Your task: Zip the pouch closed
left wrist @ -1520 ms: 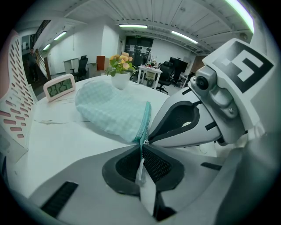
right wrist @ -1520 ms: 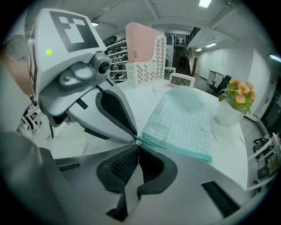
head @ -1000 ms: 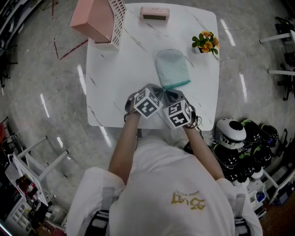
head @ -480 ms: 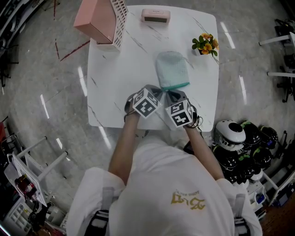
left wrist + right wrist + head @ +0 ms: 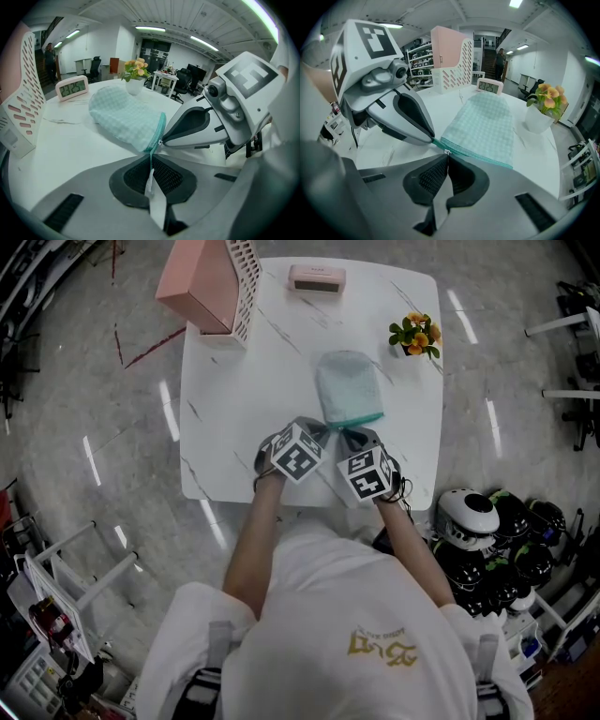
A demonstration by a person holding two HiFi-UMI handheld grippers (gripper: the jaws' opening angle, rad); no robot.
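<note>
Pouch [image 5: 349, 385] edge clamped by left hand-held gripper [image 5: 151, 158] and right hand-held gripper [image 5: 447, 155].

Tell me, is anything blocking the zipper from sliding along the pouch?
Nothing visible. The right gripper pinches the zipper pull, the left gripper pinches the pouch at its corner, and the teal zipper edge ahead lies bare.

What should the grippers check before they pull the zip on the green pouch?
1. Left gripper shut on the end tab: ok.
2. Right gripper shut on the zipper pull: ok.
3. Pouch lying flat on the table: ok.
4. Flower pot and clock stand clear of the zipper edge: ok.
5. How far the zipper edge is already shut: cannot tell.
</note>
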